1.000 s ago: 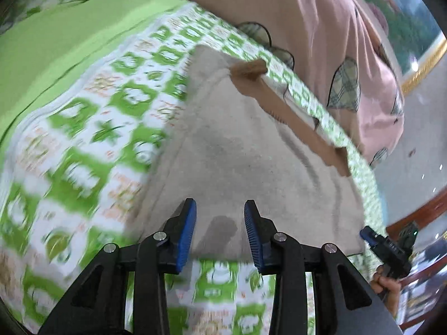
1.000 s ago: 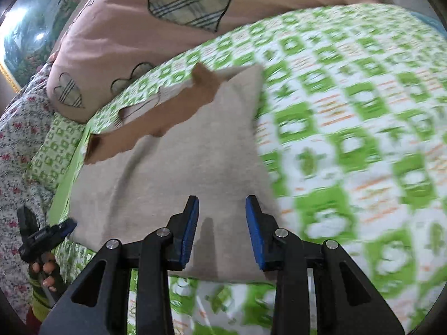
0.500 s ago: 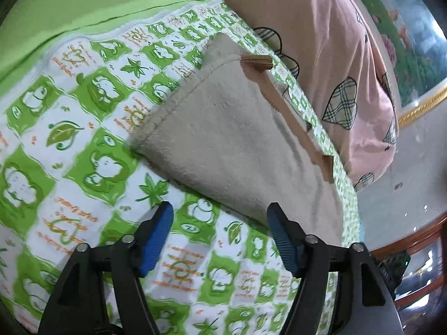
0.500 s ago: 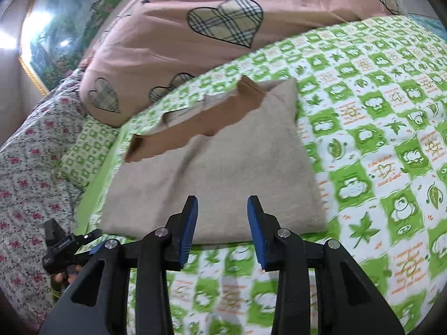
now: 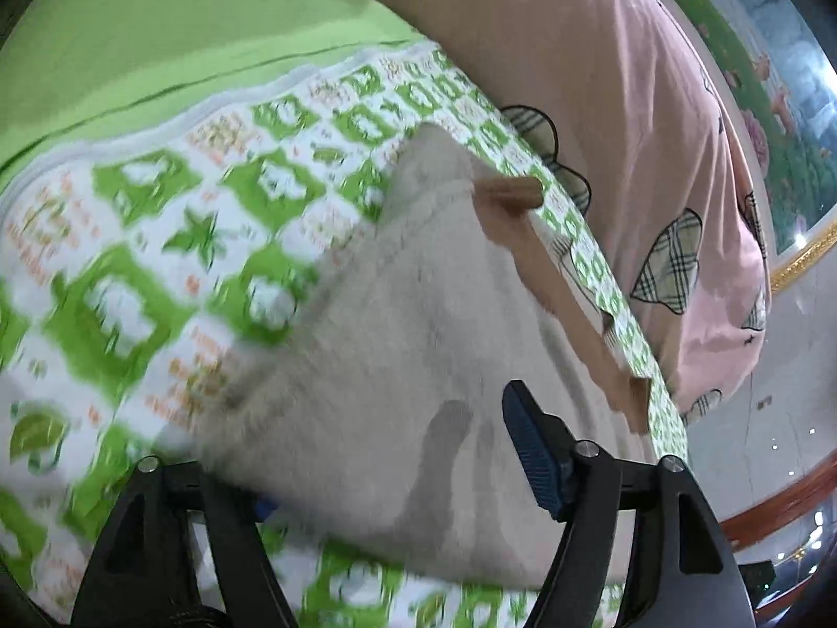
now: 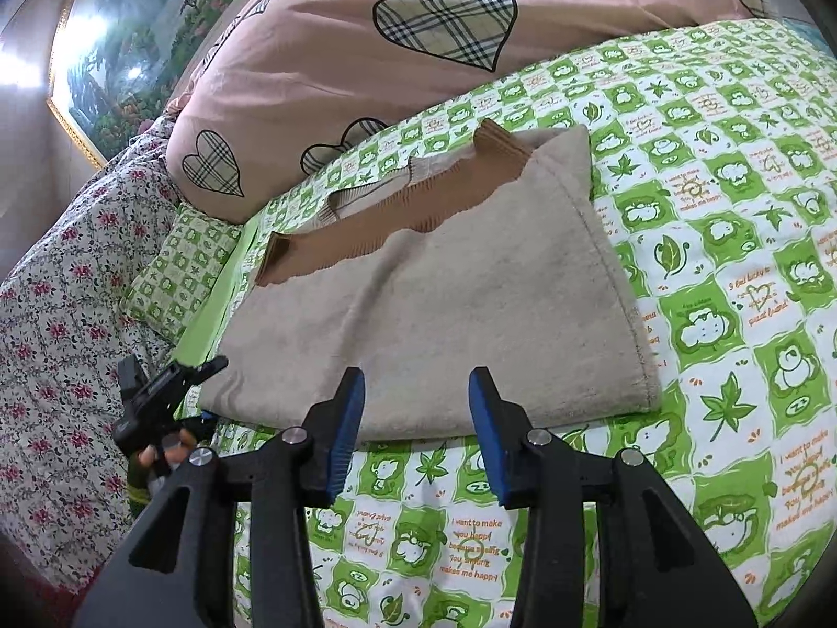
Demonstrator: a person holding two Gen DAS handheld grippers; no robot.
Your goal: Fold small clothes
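Note:
A beige folded garment point(image 6: 444, 303) with a brown ribbed band point(image 6: 397, 225) along its far edge lies flat on the green-and-white bedsheet point(image 6: 732, 272). My right gripper point(image 6: 413, 434) is open and empty, just short of the garment's near edge. My left gripper point(image 5: 397, 466) is open wide at the garment's near corner point(image 5: 366, 392); its left finger is under the cloth edge and mostly hidden, its right finger point(image 5: 533, 460) is above the cloth. The left gripper also shows in the right wrist view point(image 6: 172, 392), at the garment's left corner.
A pink quilt with plaid hearts point(image 6: 418, 42) lies behind the garment. A floral cover point(image 6: 63, 314) and a green patterned pillow point(image 6: 183, 261) are at the left. A plain green sheet point(image 5: 157, 42) is beyond the patterned one. A framed painting point(image 6: 115, 42) hangs behind.
My left gripper opened wider, then moved forward onto the garment's near corner, one finger going under the edge. My right gripper drew back off the garment and stays open.

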